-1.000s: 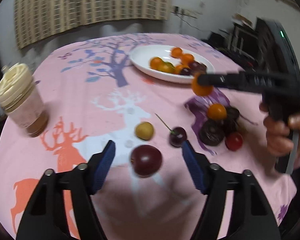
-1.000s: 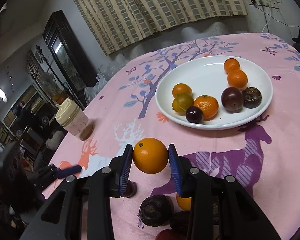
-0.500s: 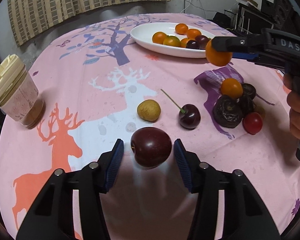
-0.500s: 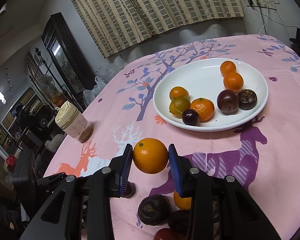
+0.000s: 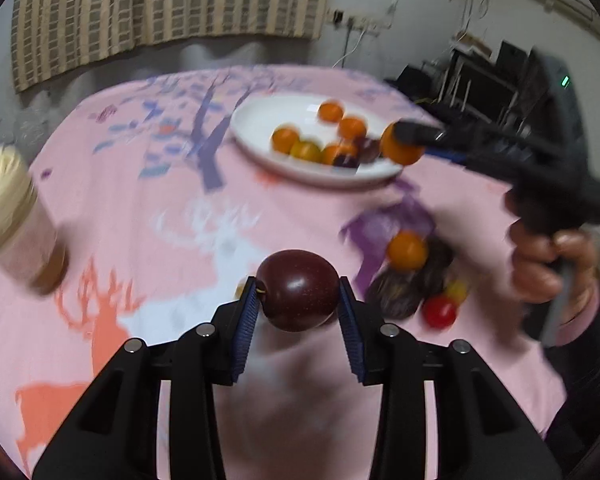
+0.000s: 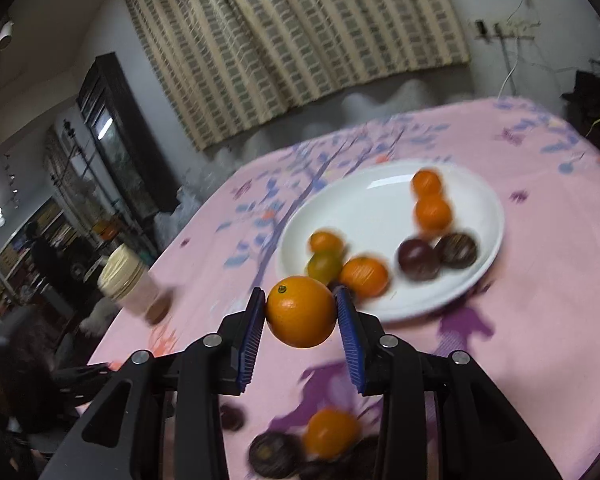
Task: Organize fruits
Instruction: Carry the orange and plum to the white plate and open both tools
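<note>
Left tool [image 5: 298, 300]: jaws closing onto a dark red plum [image 5: 298, 290], pads against both its sides, fruit clear of the surface [image 5: 140, 208].
Right tool [image 6: 300, 312]: clamped on an orange [image 6: 301, 311], carried above the cloth.
Plate [image 6: 384, 204]: white, toward the far edge of the surface, already holding several fruits.
Key relation: the plate lies ahead of both tools; the orange hangs just short of its near rim, so the right hand is nearer, the plum well back.
Loose fruit [image 5: 408, 250]: small heap near the right-hand edge, not yet sorted.
</note>
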Motion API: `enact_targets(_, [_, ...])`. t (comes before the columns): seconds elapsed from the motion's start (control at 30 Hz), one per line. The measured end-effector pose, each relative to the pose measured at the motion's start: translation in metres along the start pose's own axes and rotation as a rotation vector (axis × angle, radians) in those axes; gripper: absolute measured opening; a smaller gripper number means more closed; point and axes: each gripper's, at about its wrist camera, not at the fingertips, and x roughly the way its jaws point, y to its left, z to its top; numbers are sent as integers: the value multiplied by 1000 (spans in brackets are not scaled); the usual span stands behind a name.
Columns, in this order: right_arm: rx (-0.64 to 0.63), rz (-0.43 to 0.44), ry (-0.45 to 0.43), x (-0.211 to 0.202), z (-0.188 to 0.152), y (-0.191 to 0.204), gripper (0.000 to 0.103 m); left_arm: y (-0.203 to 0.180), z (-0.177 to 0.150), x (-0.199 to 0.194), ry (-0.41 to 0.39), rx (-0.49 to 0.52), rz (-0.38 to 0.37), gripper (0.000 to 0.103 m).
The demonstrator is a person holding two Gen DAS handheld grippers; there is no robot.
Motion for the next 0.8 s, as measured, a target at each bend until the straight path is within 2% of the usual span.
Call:
enact_targets(0.1, [28,-85,-59,10,21,-27,37,-12,47,14,-52,31,44,38])
enact_targets(0.23, [59,-137,-54,30,35,-57,37,-17,106,67,-28,16,65,38])
enact_targets(0.4, [52,-154,-26,49,43,-77,37,-25,151,134,28,42,130,38])
enact_targets(0.5, [57,-153,-3,60,46,-88,38,-28,164,161,68,52,162,39])
enact_targets(0.57, [60,-154,14,65,45,-91,41,-27,168,174,100,33,179,50])
enact_targets(0.6, [62,-150,22,65,45,-93,52,-25,170,173,94,21,182,65])
enact_targets(0.63, [72,-156,33,62,44,-93,56,-25,169,166,65,12,188,76])
enact_targets(0.73, [85,-126,12,48,44,-89,56,-27,160,133,-8,29,222,90])
enact_targets(0.8, [87,-108,5,40,43,-84,56,-25,149,108,-36,37,241,90])
